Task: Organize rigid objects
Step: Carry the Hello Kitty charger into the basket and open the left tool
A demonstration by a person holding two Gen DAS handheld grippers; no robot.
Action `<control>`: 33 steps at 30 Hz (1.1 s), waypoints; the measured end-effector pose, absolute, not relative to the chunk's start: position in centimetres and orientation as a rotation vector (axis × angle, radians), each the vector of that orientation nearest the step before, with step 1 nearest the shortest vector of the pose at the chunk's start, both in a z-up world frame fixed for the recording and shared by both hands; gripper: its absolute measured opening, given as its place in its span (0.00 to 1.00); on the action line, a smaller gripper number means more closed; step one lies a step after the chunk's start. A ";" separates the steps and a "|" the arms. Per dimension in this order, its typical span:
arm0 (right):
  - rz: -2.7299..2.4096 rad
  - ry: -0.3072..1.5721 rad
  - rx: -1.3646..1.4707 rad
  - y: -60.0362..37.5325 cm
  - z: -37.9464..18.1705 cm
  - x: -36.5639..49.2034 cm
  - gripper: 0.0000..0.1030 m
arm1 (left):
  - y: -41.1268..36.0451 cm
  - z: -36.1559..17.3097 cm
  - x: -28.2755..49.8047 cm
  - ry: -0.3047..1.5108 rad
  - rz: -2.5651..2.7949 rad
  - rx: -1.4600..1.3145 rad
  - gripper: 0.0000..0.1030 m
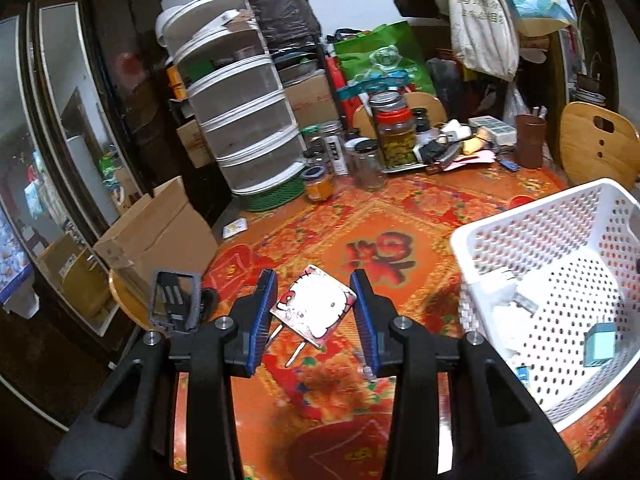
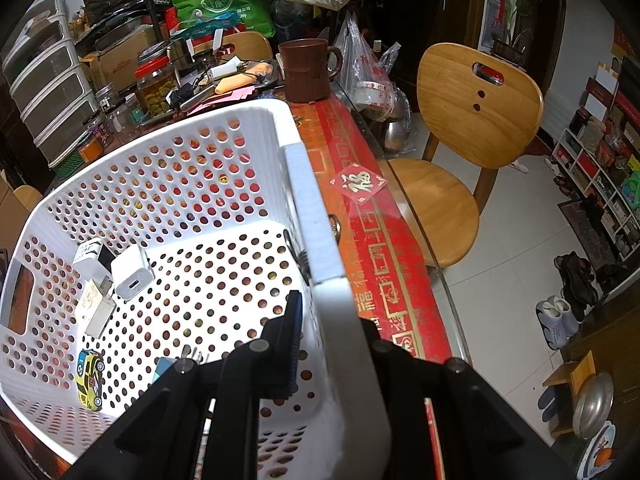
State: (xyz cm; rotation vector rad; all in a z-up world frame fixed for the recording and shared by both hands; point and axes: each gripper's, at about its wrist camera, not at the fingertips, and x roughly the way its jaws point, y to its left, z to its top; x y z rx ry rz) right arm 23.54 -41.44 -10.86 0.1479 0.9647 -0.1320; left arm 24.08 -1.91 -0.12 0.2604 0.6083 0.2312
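A white Hello Kitty plug charger (image 1: 316, 306) hangs above the red and orange tablecloth (image 1: 320, 232), its prongs pointing down and left. My left gripper (image 1: 313, 278) is shut on it, with a blue pad against each side. To the right stands the white perforated basket (image 1: 520, 220). In the right wrist view my right gripper (image 2: 332, 312) is shut on the basket (image 2: 160, 136) wall near a corner. One finger (image 2: 294, 336) is inside and the other is hidden behind the rim. White chargers (image 2: 132, 272) and a yellow toy car (image 2: 90, 376) lie in the basket.
A small black open case (image 1: 176, 304) sits left of the left gripper, near a cardboard box (image 1: 160, 232). Jars (image 1: 394, 136), a drawer tower (image 1: 244, 120) and a brown mug (image 2: 308, 72) crowd the table's back. A wooden chair (image 2: 476, 108) stands beyond the table's right edge.
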 end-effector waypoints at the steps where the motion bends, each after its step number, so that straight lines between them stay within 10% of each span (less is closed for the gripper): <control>1: -0.132 0.964 0.148 -41.4 -10.9 23.5 0.16 | -2.6 -0.1 24.1 0.611 0.218 0.265 0.34; 25: -0.126 0.967 0.150 -41.1 -10.7 23.7 0.17 | -16.9 -6.8 28.6 0.936 -0.194 0.297 0.35; 29: -0.125 0.967 0.151 -41.1 -10.6 23.8 0.17 | -16.3 -6.0 28.0 0.864 -0.204 0.304 0.80; 33: -0.120 0.966 0.153 -41.0 -10.7 23.8 0.17 | -11.8 -2.6 26.0 0.763 -0.222 0.192 0.87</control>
